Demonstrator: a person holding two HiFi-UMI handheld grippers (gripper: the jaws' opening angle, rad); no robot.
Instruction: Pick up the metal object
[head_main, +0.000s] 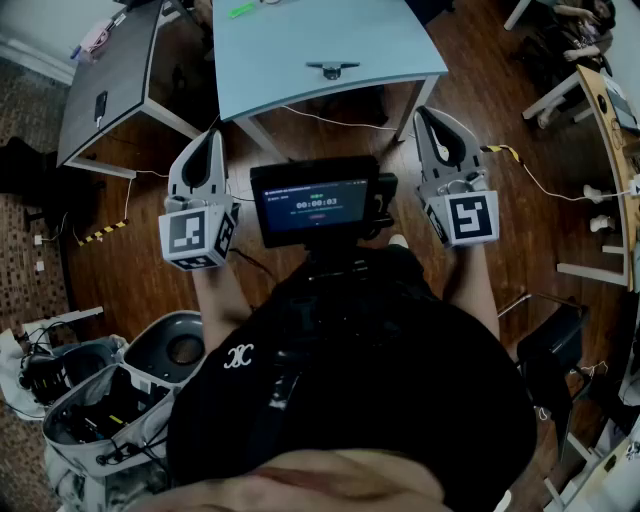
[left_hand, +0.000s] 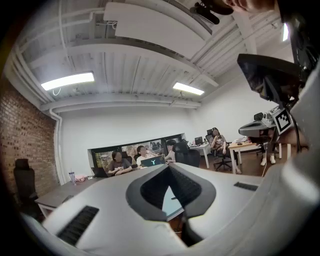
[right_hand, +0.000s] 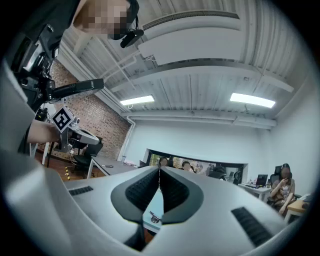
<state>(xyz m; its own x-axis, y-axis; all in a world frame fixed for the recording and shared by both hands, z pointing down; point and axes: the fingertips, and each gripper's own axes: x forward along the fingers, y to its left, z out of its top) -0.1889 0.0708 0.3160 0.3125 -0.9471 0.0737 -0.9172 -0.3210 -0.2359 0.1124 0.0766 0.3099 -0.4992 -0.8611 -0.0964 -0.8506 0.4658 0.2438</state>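
Observation:
The metal object (head_main: 332, 69), a small dark T-shaped piece, lies near the front edge of the light blue table (head_main: 300, 35). It also shows small through the gap under the right jaws in the right gripper view (right_hand: 153, 217). My left gripper (head_main: 214, 134) and right gripper (head_main: 424, 111) are held up side by side in front of the table, short of its edge and well apart from the object. Both are shut with nothing in them: the left gripper (left_hand: 167, 166) and the right gripper (right_hand: 159, 169) have their tips touching. They point level across the room.
A phone screen (head_main: 315, 200) is mounted between the grippers. A dark grey table (head_main: 110, 70) with a phone (head_main: 100, 105) stands at the left. A green item (head_main: 242, 10) lies at the blue table's far side. An open grey case (head_main: 100, 410) sits on the floor lower left. Cables (head_main: 540, 180) cross the wooden floor.

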